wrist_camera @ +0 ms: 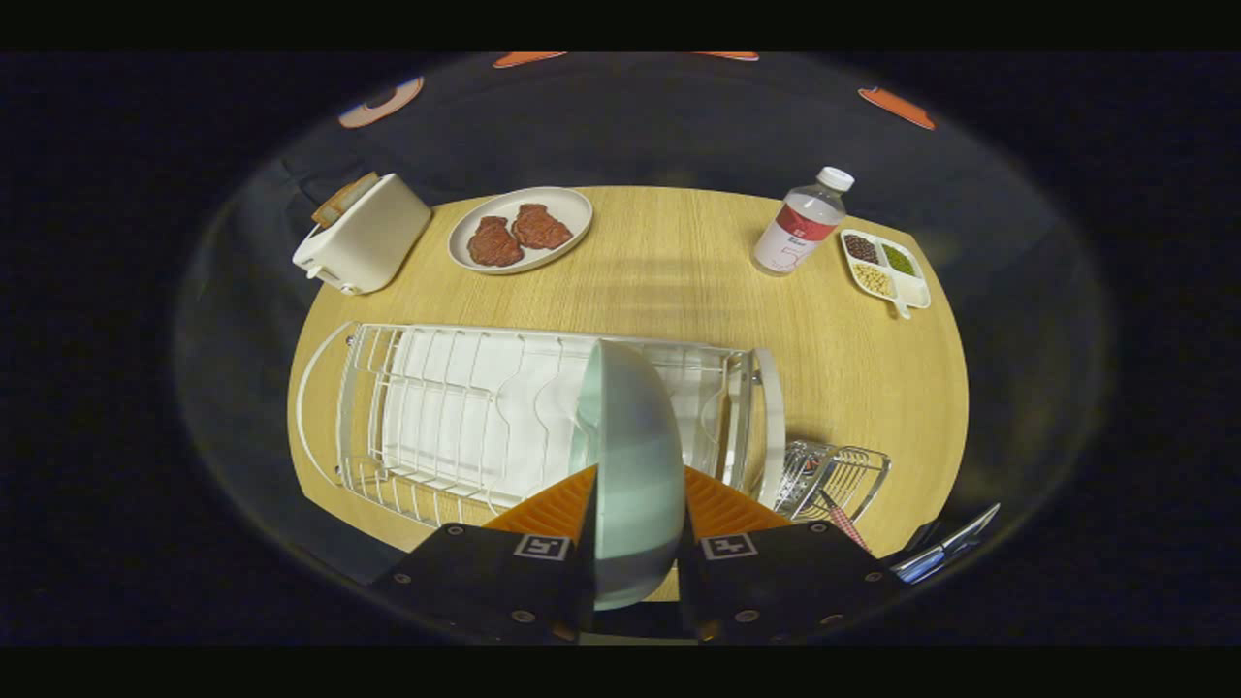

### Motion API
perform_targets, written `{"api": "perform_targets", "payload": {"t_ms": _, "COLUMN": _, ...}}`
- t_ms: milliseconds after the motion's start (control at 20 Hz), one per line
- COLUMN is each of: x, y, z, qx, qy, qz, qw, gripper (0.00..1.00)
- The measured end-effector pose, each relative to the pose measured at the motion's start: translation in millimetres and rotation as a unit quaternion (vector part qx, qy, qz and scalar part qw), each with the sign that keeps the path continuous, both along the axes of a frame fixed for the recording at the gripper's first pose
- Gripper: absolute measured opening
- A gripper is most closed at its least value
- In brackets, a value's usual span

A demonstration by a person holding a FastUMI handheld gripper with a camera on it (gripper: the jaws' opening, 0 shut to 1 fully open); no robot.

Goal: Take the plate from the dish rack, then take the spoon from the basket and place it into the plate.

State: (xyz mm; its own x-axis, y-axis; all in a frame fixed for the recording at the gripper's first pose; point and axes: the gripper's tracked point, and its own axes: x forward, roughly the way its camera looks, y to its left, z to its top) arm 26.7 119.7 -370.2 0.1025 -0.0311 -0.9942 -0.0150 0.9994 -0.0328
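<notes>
Plate [635, 465], pale and held on edge, is seen clamped between the two fingers of the gripper [635, 509], which are closed onto its two faces; it stands above the near side of the white dish rack [456, 417], and whether it is clear of the wires cannot be told. By this the first step is judged to be under way, with the plate gripped but not yet set down on the worktop [679, 281]. The spoon is left to be fetched: a handle [845, 523] is seen in the wire basket [834, 475] just beside the rack. Beyond the rack a toaster [364, 237], a dish of meat [521, 231], a bottle [803, 225] and a divided tray [887, 271] are set.
</notes>
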Motion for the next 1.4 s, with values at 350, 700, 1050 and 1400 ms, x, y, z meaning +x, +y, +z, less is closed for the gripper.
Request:
{"api": "perform_targets", "payload": {"t_ms": 350, "x": 7.7, "y": -26.2, "z": 22.2, "qx": -0.049, "qy": -0.040, "qz": -0.015, "qw": 0.998, "gripper": 0.29}}
{"api": "perform_targets", "payload": {"t_ms": 700, "x": -0.5, "y": -43.7, "z": 48.6, "qx": -0.021, "qy": -0.063, "qz": -0.049, "qw": 0.997, "gripper": 0.28}}
{"api": "perform_targets", "payload": {"t_ms": 1050, "x": -31.9, "y": -49.3, "z": 76.9, "qx": 0.024, "qy": -0.085, "qz": -0.055, "qw": 0.995, "gripper": 0.27}}
{"api": "perform_targets", "payload": {"t_ms": 1400, "x": -83.7, "y": -60.2, "z": 81.6, "qx": 0.076, "qy": -0.081, "qz": -0.069, "qw": 0.991, "gripper": 0.27}}
